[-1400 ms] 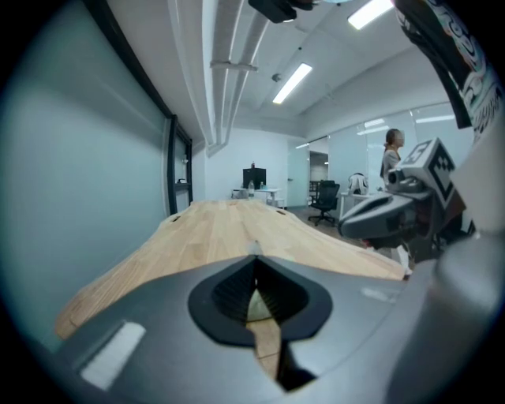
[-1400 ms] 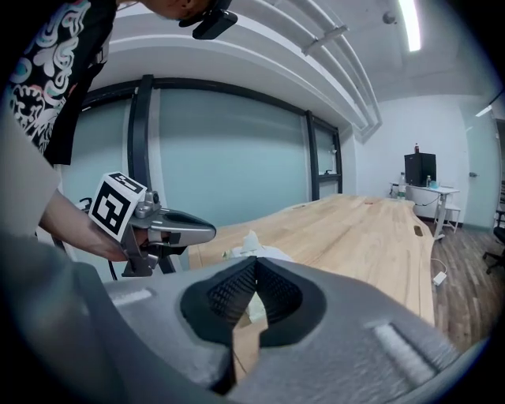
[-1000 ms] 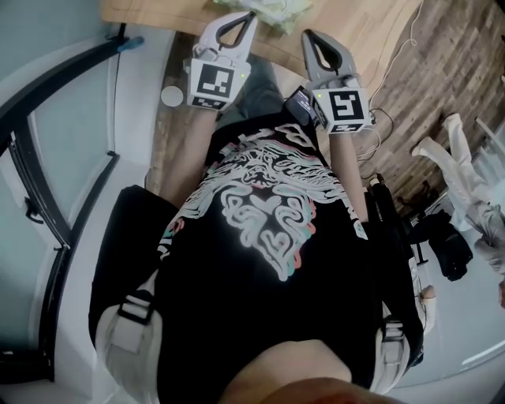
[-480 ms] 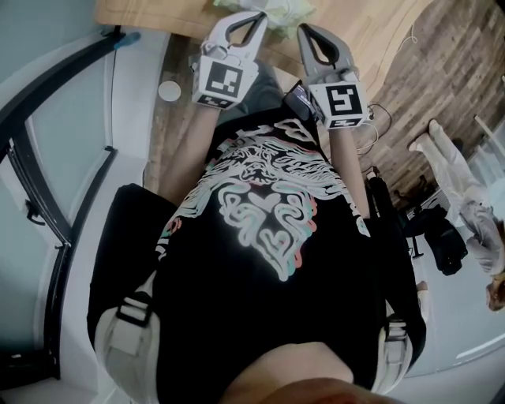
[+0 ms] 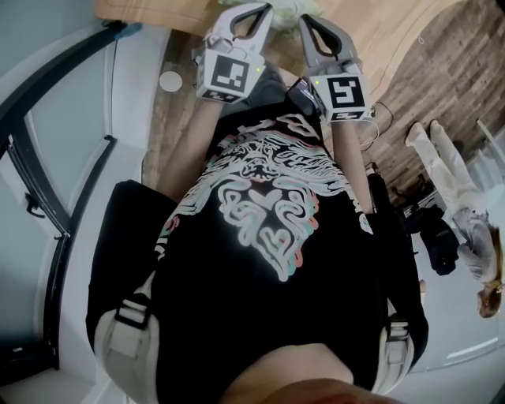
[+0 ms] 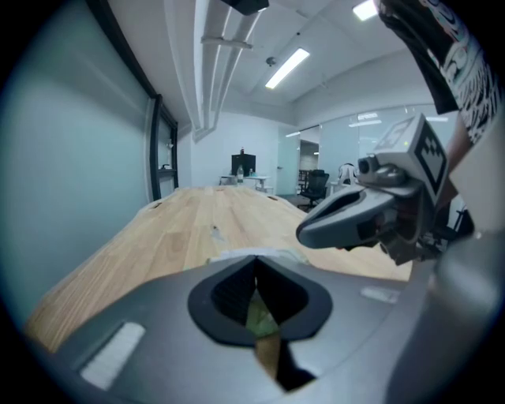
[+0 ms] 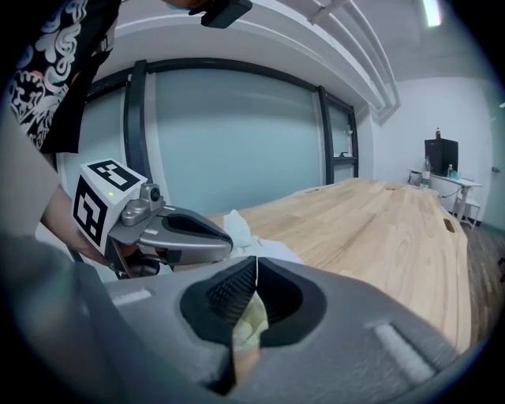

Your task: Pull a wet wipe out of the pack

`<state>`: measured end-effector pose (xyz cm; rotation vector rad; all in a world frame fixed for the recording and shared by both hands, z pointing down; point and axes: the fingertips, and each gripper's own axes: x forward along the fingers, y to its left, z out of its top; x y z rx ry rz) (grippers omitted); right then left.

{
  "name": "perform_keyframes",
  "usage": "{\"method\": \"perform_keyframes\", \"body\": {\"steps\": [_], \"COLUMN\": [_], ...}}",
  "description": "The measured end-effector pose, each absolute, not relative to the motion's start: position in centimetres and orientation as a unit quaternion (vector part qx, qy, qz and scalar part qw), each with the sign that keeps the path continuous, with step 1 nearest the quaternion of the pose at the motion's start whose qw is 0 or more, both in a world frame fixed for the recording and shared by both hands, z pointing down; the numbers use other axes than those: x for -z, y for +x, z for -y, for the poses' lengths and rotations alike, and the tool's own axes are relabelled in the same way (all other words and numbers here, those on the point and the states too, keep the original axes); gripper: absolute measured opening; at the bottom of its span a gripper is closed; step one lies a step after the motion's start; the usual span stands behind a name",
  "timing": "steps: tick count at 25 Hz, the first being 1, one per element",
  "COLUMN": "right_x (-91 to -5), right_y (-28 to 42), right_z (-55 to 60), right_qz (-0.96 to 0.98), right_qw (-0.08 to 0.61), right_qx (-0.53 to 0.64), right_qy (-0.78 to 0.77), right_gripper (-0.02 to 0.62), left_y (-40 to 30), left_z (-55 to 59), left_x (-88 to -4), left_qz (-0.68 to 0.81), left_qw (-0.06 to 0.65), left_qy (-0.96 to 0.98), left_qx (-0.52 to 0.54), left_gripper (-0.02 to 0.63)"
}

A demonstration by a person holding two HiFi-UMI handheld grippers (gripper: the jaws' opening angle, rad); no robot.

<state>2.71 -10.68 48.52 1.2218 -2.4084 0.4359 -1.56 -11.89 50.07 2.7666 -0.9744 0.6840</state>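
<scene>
The wet wipe pack (image 5: 288,5), pale green and white, lies on the wooden table (image 5: 150,9) at the very top of the head view, mostly cut off. My left gripper (image 5: 266,7) and right gripper (image 5: 303,18) are side by side just in front of it, both shut with nothing between their jaws. In the left gripper view the pack (image 6: 264,254) peeks over the shut left gripper (image 6: 255,257), with the right gripper (image 6: 355,219) beside it. From the right gripper view, a white wipe (image 7: 235,224) sticks up from the pack beyond the shut right gripper (image 7: 256,258), near the left gripper (image 7: 170,230).
The long wooden table (image 6: 197,221) stretches far ahead. A glass wall with dark frames (image 5: 47,181) runs along the left. A small white disc (image 5: 170,80) lies on the floor below the table edge. Another person (image 5: 465,229) and cables are at the right.
Both grippers have moved a little forward toward the pack on the table, staying shut. The pack has slid nearer the head view's top edge.
</scene>
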Motion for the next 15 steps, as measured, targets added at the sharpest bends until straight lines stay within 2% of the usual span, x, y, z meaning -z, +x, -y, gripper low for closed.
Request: {"method": "perform_keyframes", "body": {"steps": [15], "right_x": [-49.1], "right_y": [1.1], "right_z": [12.2], "right_qz": [0.871], "right_qw": [0.218], "right_qx": [-0.148], "right_qy": [0.414], "right_gripper": [0.017], "left_y": [-1.6], "left_z": [11.5], "left_x": [-50.0], "left_qz": [0.299], "left_qw": [0.047], "left_qy": [0.925], "left_qx": [-0.230], "left_gripper": [-0.008]}}
